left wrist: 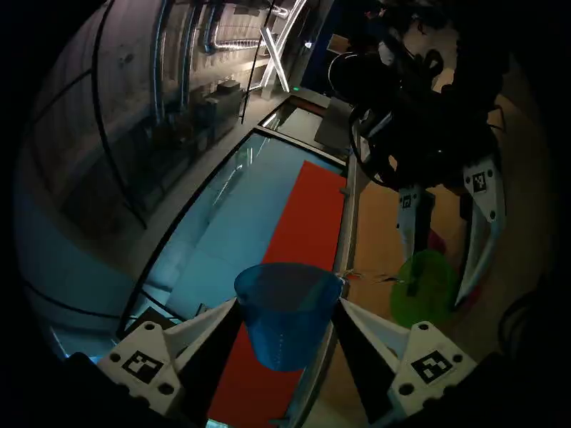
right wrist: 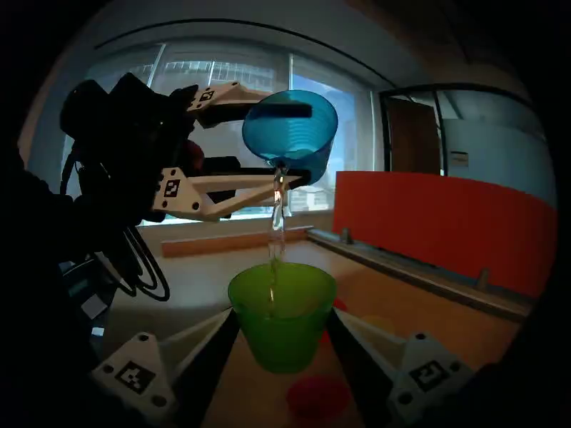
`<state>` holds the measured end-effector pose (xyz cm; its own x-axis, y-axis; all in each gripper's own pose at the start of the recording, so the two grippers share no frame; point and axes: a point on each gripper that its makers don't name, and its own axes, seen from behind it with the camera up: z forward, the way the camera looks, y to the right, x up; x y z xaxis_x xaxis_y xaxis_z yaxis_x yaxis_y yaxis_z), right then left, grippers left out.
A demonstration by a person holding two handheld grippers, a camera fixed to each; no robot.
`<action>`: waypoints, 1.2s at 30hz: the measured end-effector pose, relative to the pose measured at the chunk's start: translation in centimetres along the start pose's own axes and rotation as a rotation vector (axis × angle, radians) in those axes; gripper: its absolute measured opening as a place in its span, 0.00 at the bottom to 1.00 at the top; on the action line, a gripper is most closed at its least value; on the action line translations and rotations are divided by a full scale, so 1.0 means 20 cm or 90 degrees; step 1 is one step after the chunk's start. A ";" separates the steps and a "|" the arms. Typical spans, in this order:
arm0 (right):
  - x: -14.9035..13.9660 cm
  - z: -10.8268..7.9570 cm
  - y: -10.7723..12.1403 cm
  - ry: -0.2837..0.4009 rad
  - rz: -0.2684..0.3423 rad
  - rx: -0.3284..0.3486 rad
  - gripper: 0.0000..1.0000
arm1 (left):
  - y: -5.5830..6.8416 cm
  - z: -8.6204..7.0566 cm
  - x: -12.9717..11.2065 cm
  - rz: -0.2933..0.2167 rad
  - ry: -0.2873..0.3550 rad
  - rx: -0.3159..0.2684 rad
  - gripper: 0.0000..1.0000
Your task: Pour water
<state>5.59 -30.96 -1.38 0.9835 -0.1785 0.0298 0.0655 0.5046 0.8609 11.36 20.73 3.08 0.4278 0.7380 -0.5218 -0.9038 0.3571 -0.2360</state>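
The left gripper (left wrist: 289, 310) has its jaws pinching the tilted blue cup (right wrist: 289, 132) at upper centre. A thin water stream (right wrist: 275, 214) falls into the green cup (right wrist: 282, 324), which the right gripper (right wrist: 282, 317) pinches below. A gentle tilt, with the lip centred over the green rim, should avoid splashing.

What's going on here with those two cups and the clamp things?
A person is working two handheld grippers. The left gripper has its fingers pressed on a blue cup, tipped so that a thin stream of water runs down into a green cup. The right gripper holds that green cup upright below it, over a wooden table. The pour is under way, and the stream lands inside the green cup.
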 end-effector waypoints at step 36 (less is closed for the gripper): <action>0.00 -0.02 0.01 0.000 -0.006 -0.007 0.86 | -0.05 0.01 0.04 0.111 0.003 0.027 0.84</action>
<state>5.64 -30.57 -1.32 0.9827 -0.1841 0.0213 0.0773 0.5118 0.8556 12.63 21.09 2.95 0.2643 0.7880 -0.5560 -0.9629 0.2477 -0.1067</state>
